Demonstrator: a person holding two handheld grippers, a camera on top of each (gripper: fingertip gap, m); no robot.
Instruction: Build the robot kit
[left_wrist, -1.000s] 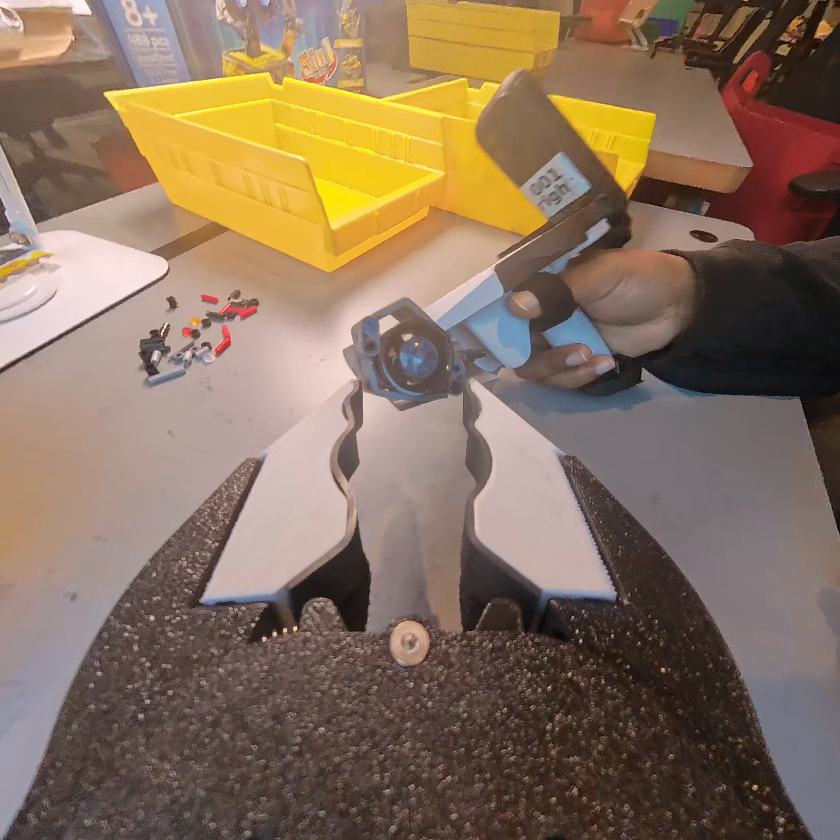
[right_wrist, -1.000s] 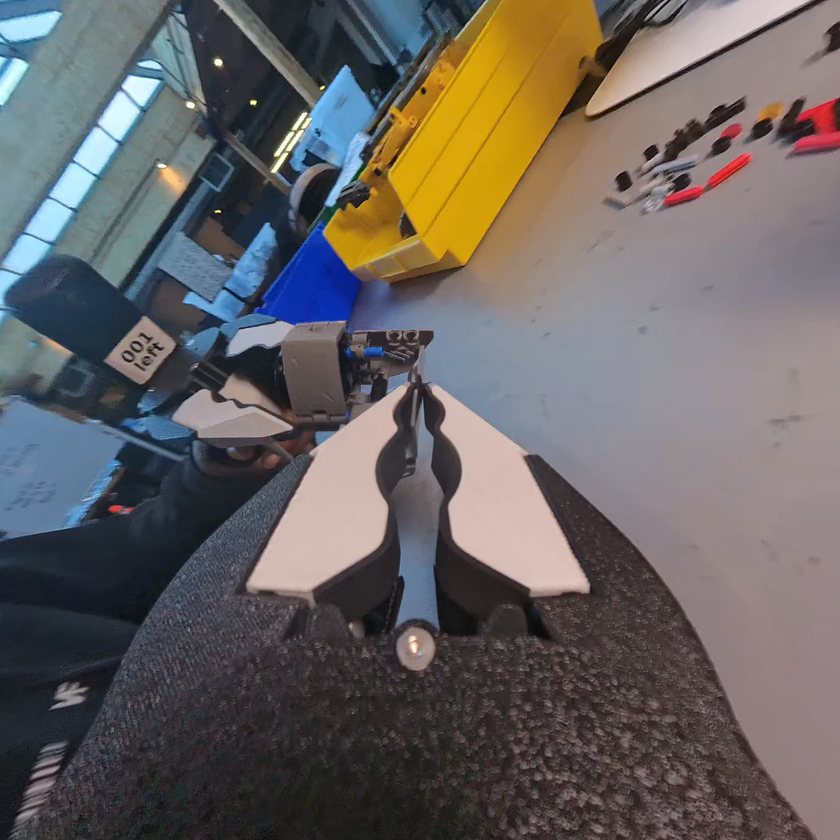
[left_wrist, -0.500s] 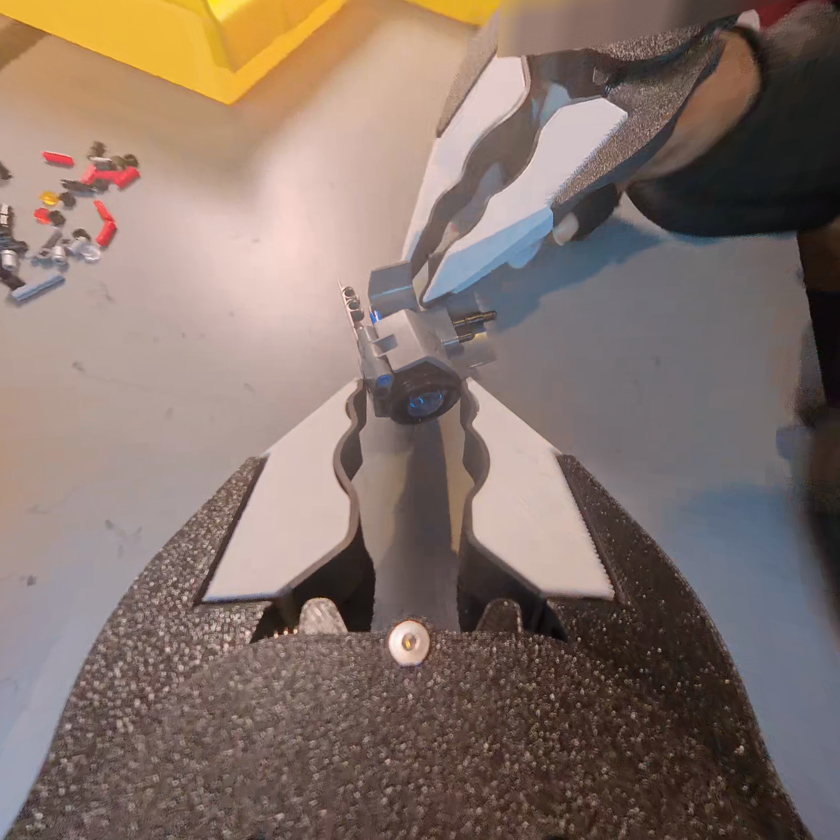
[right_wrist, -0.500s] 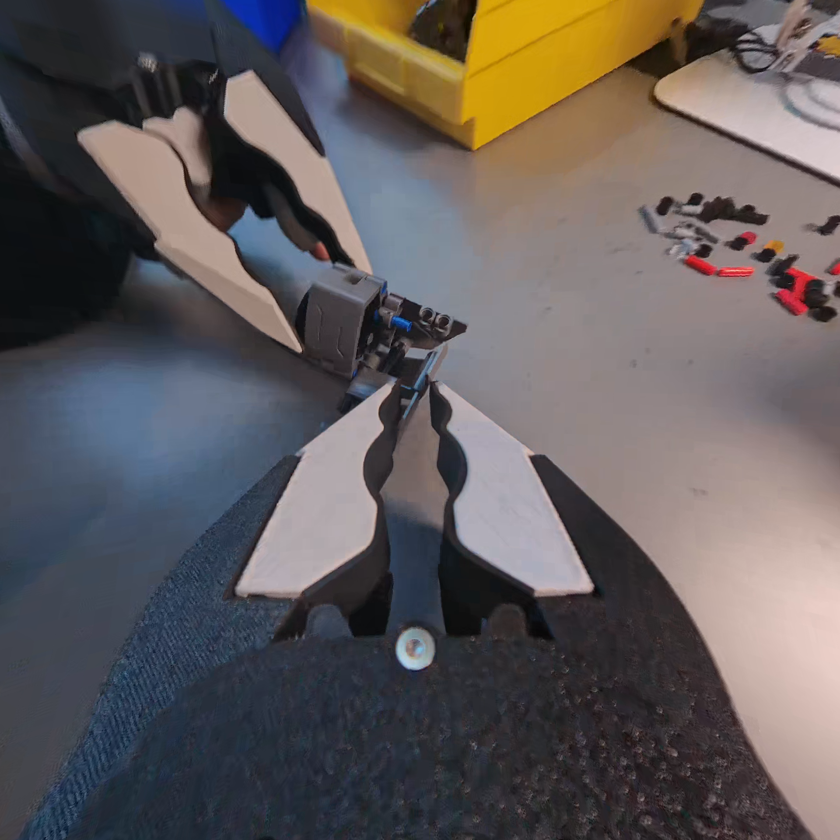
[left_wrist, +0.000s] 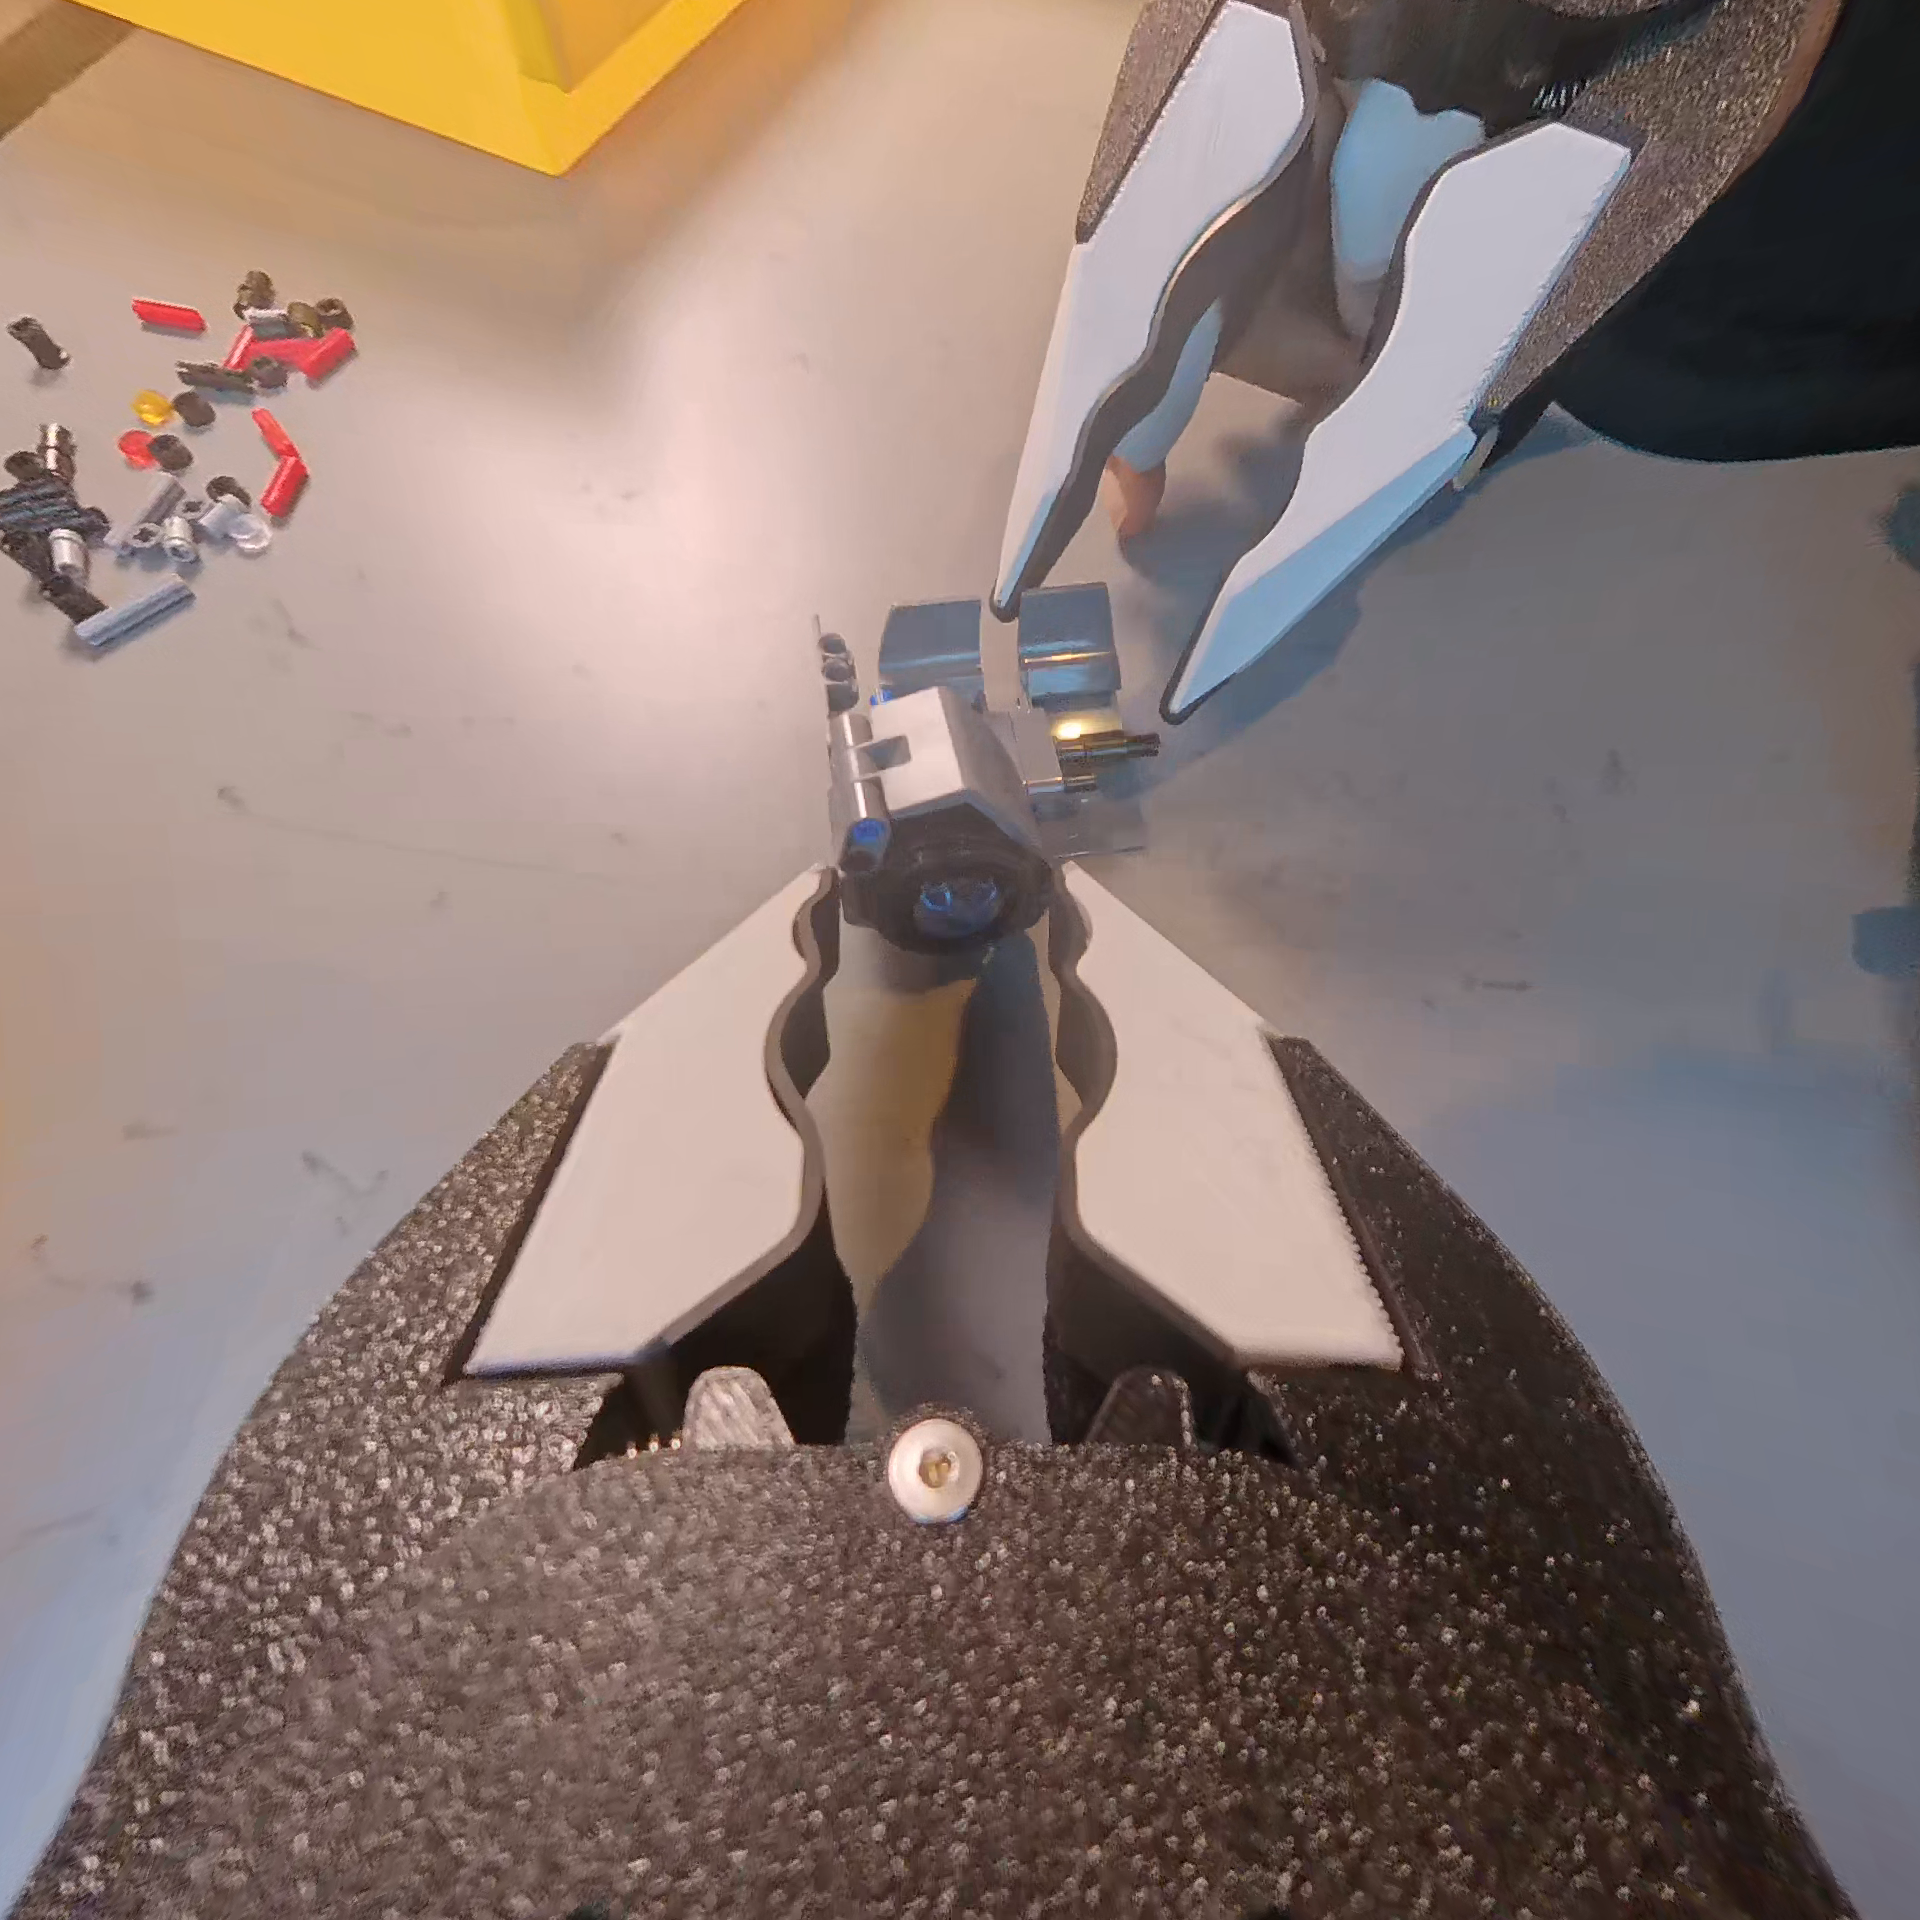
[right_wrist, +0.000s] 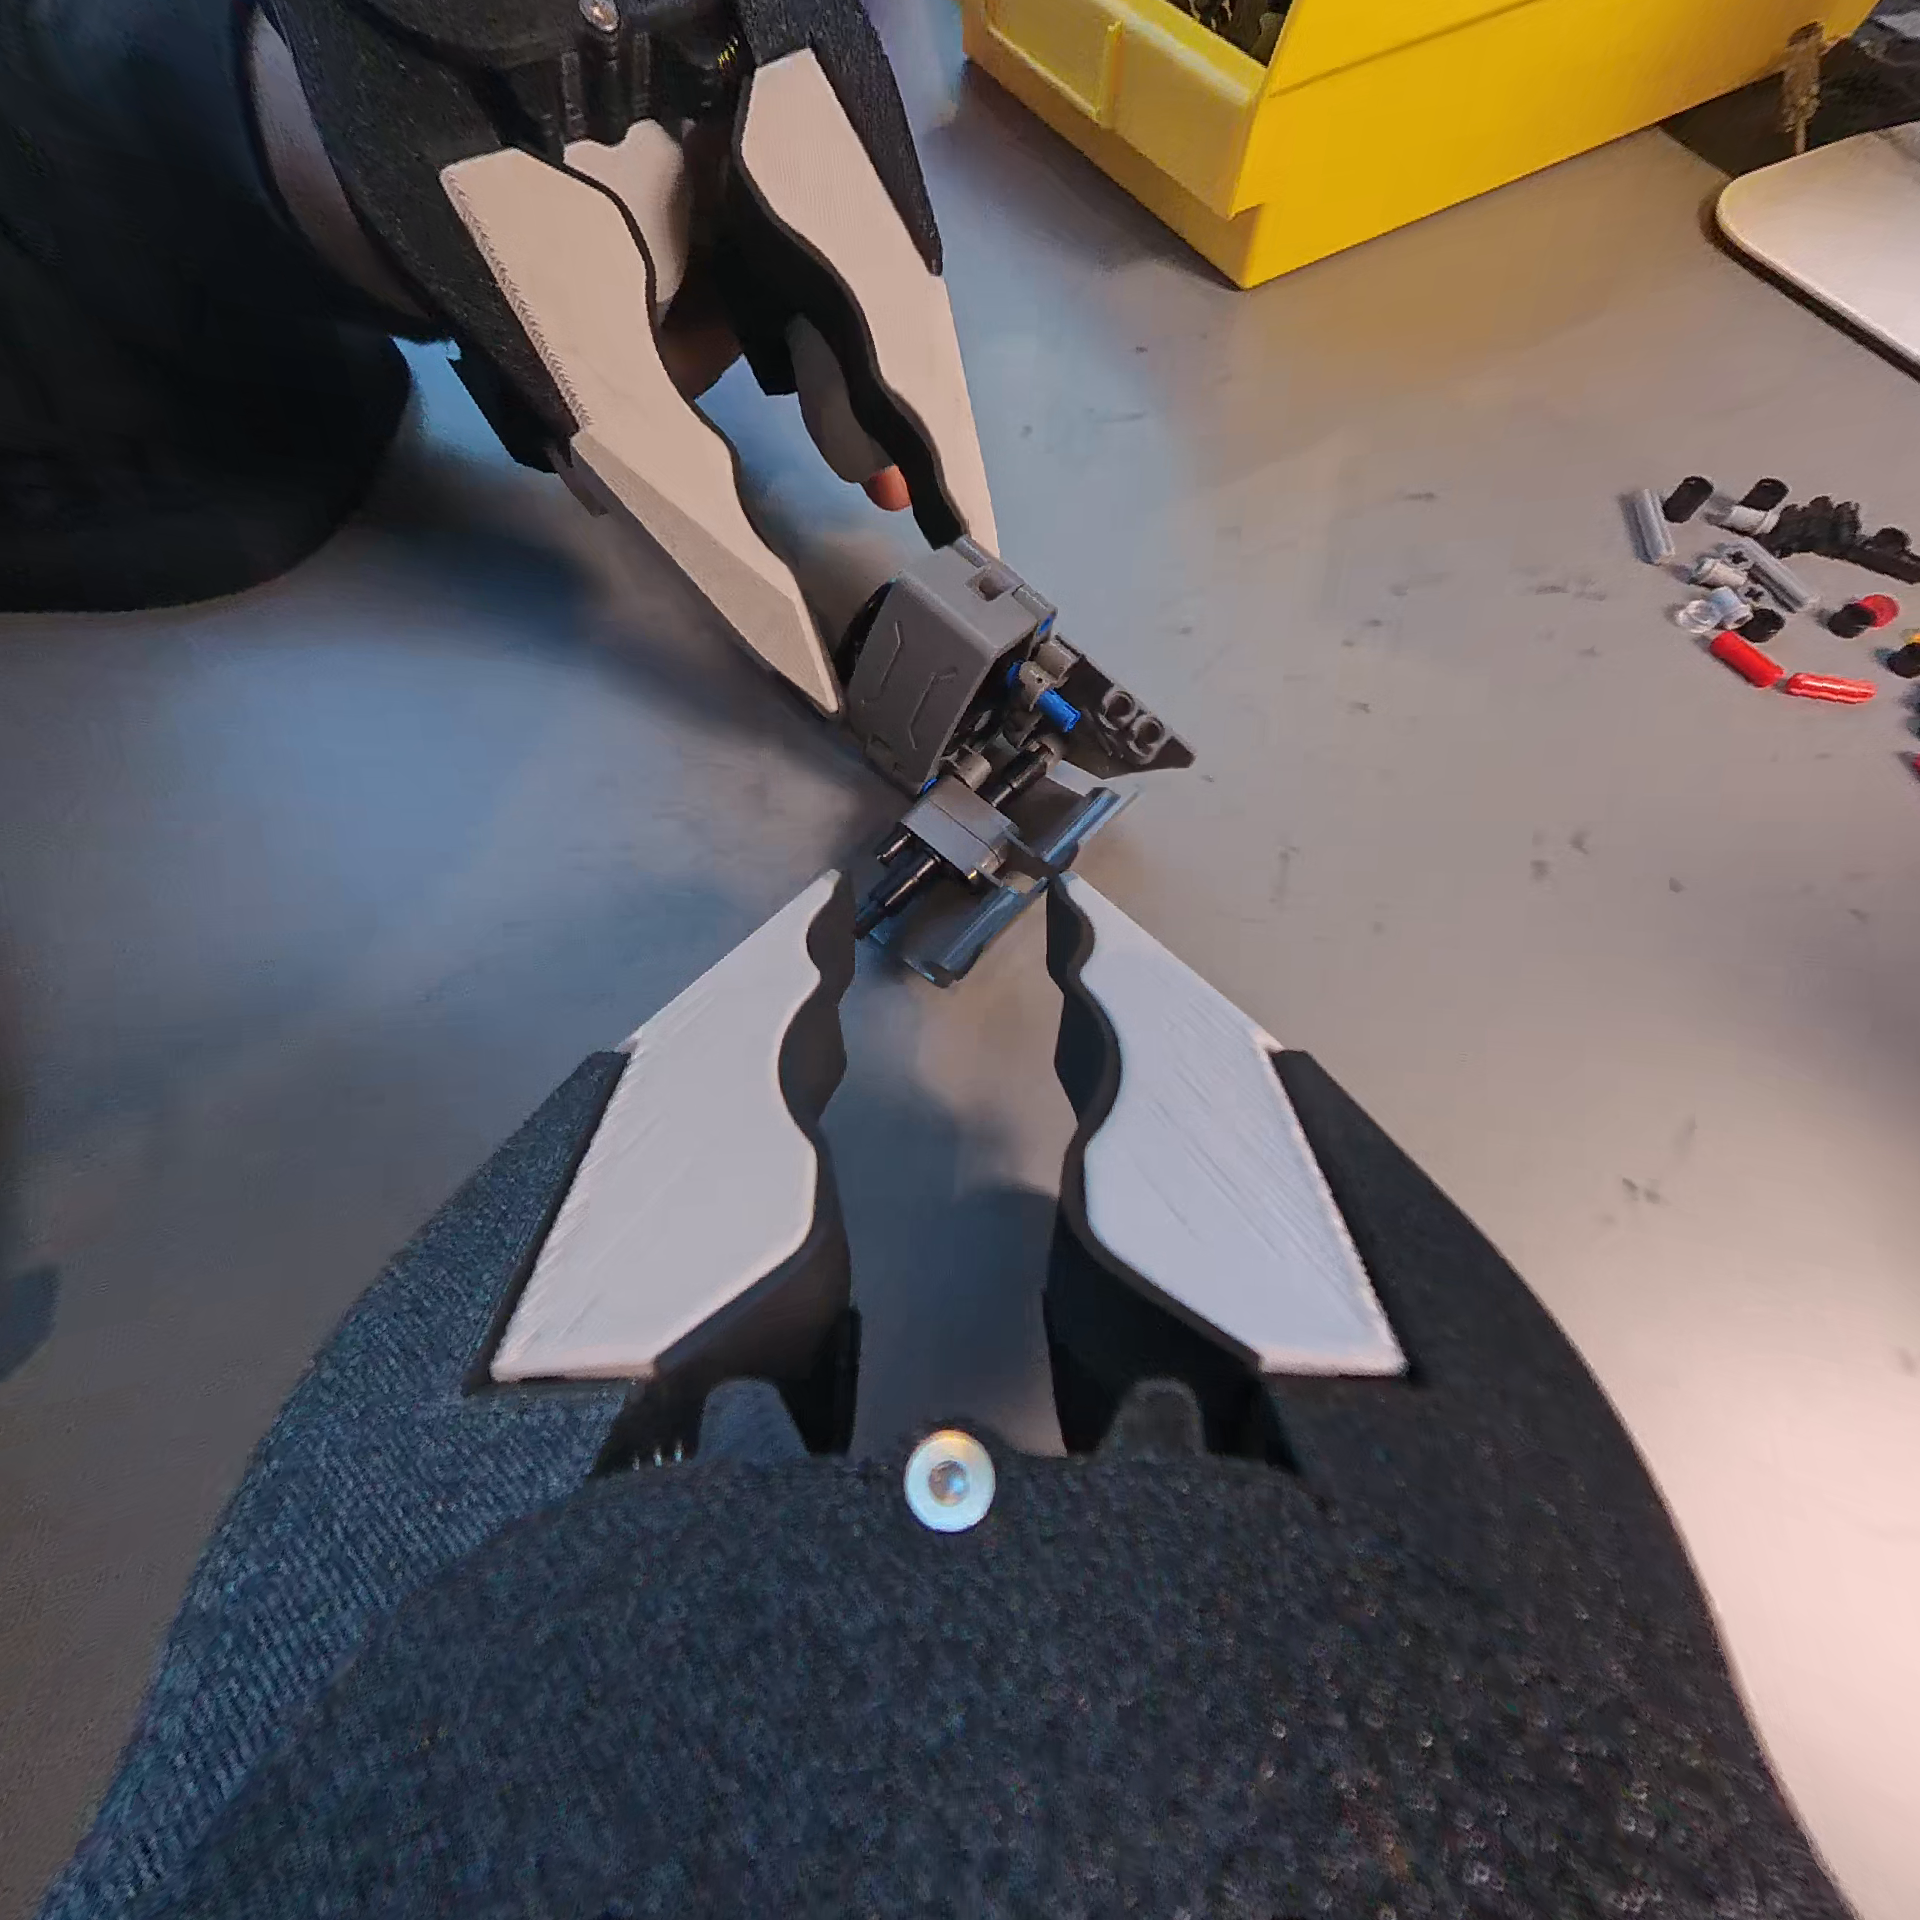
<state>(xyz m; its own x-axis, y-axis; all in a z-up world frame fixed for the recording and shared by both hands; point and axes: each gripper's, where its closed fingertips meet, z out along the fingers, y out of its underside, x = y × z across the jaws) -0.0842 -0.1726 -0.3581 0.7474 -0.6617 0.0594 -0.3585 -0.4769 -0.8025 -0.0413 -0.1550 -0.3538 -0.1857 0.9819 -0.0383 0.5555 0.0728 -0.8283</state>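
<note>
The grey brick assembly (left_wrist: 961, 800) lies on the table (left_wrist: 520, 831), long axis running between the two claws: the left gripper (left_wrist: 940, 914) clamps its round end, while the right gripper (right_wrist: 951, 894) gapes empty at its far end

The right hand-held gripper (right_wrist: 948, 899) let go of the grey brick assembly (right_wrist: 971, 707), its jaws parting, and the assembly came down from mid-air onto the tabletop (right_wrist: 1403, 935).
</note>
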